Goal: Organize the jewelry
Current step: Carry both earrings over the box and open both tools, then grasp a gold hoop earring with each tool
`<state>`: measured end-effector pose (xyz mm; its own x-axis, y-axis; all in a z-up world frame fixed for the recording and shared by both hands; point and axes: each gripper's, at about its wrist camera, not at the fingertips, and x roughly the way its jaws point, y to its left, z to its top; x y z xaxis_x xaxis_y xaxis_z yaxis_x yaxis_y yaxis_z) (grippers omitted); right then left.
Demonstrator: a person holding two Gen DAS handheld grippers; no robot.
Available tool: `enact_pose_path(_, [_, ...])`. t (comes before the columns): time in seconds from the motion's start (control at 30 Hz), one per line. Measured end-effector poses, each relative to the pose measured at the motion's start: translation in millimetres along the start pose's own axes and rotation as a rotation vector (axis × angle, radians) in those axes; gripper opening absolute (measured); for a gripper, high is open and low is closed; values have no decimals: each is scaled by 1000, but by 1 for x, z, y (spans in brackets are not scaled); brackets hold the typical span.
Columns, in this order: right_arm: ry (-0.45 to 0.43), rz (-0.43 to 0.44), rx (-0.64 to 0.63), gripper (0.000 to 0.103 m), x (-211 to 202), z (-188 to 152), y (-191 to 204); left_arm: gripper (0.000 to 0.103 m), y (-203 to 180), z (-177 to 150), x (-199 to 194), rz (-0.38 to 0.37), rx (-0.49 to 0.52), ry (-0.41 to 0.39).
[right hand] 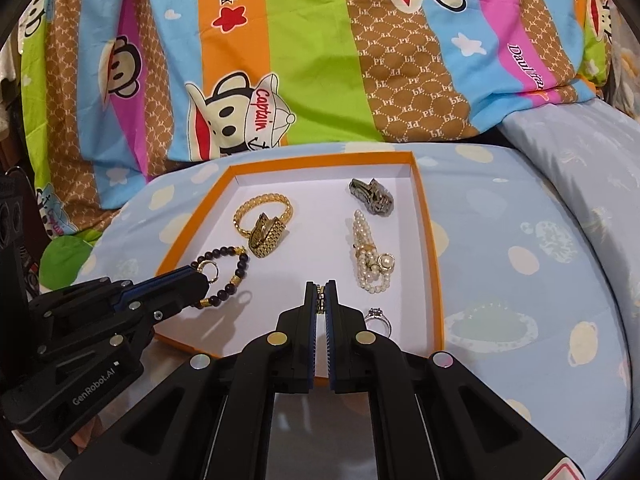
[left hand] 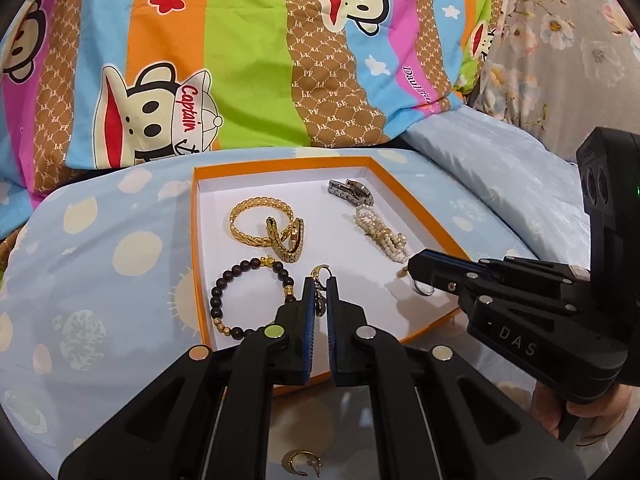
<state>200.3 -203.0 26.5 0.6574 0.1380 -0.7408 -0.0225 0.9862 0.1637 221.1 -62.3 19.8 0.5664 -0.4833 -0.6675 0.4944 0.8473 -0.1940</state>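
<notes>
Inside the orange box (left hand: 416, 216), most jewelry already lies sorted: gold bangle (left hand: 256, 220) at eleven o'clock, watch (left hand: 352, 192) at one, pearl bracelet (left hand: 380, 236) at two, bead bracelet (left hand: 248, 300) at eight. Left gripper (left hand: 319, 280) pinches a gold earring (left hand: 320, 274); right gripper (right hand: 320, 283) is clamped on a small gold piece (right hand: 319, 298). One earring (left hand: 302, 462) remains outside on the sheet (left hand: 100, 280), at six.

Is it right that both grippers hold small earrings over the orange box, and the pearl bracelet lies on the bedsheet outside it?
Not quite. The pearl bracelet lies inside the orange box, on its white floor near the right wall, as the right wrist view shows. The rest holds: the left gripper and right gripper are each shut on a small earring over the box.
</notes>
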Motion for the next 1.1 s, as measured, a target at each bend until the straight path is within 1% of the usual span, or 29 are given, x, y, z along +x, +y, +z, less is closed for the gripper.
enact_pose_path(0.1, [-2,-12,-5,5,2,-2,0,5,3,-2,3,7,-3,8])
enact_pose_path(0.17, [-11,-19,-11,8,0,-2,0,9,5,-3,4,5,-7,11])
enact_pose_path(0.23, [-26,-22,-10,9,-4,-1,0,31,7,-2,2,11,-16,-2])
enact_pose_path(0.27, [-31,-21,-9,10,-6,-1,0,35,9,-1,-2,14,-27,-21])
enact_pose_path(0.3, [-38,-20,-7,10,-8,-1,-1,36,11,0,-6,13,-37,-36])
enact_pose_path(0.47, [-61,-24,-6,10,-16,1,-2,36,29,9,-20,14,-107,-74])
enact_pose_path(0.6, [-77,-29,-15,10,-26,0,2,36,39,11,-31,37,-135,-91])
enact_pose_path(0.73, [-95,-41,-43,10,-45,-11,10,36,43,5,-46,42,-143,-104])
enact_pose_path(0.83, [-91,-24,-56,10,-59,-27,18,36,43,-6,-57,38,-144,-94])
enact_pose_path(0.9, [-79,0,-58,14,-66,-43,25,36,39,-19,-63,53,-129,-83])
enact_pose_path(0.97, [-62,30,-62,27,-71,-58,33,36,36,-33,-66,59,-114,-65])
enact_pose_path(1.03, [-40,53,-81,32,-72,-72,44,36,35,-46,-69,58,-113,-43])
enact_pose_path(1.1, [-24,66,-105,34,-72,-83,54,36,36,-57,-70,49,-122,-13])
